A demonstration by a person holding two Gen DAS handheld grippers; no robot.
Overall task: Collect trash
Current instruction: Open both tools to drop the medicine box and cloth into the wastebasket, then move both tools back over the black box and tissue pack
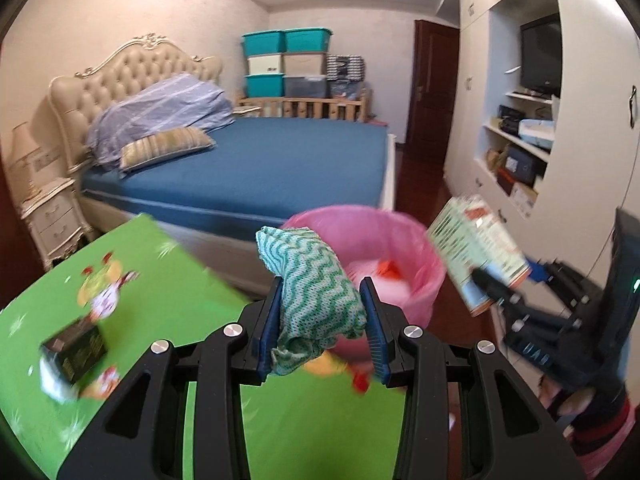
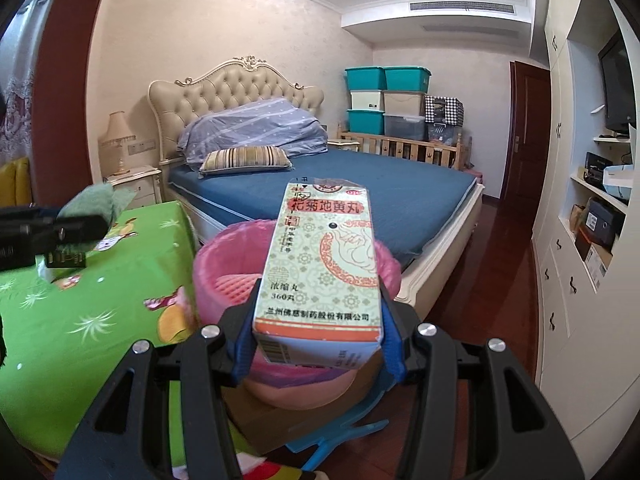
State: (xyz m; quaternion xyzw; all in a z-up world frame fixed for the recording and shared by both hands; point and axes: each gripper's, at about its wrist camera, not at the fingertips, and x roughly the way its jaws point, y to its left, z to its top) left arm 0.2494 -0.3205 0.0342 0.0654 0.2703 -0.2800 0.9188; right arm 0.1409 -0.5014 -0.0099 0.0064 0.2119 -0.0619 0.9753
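Left gripper (image 1: 324, 312) clamped on a crumpled green-and-white cloth (image 1: 316, 280), held above the table's (image 1: 192, 280) edge, near the pink-lined bin (image 1: 384, 240). Right gripper (image 2: 320, 328) clamped on a medicine box (image 2: 324, 256), raised over the same bin (image 2: 224, 264). Dark small box (image 1: 76, 352) lying on the green tablecloth. Bed (image 2: 360, 200) beyond.

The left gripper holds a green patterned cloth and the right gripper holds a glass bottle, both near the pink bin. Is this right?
Not quite. The right gripper holds a medicine box, not a glass bottle, as the right wrist view shows. The left gripper does hold the green cloth near the pink bin.
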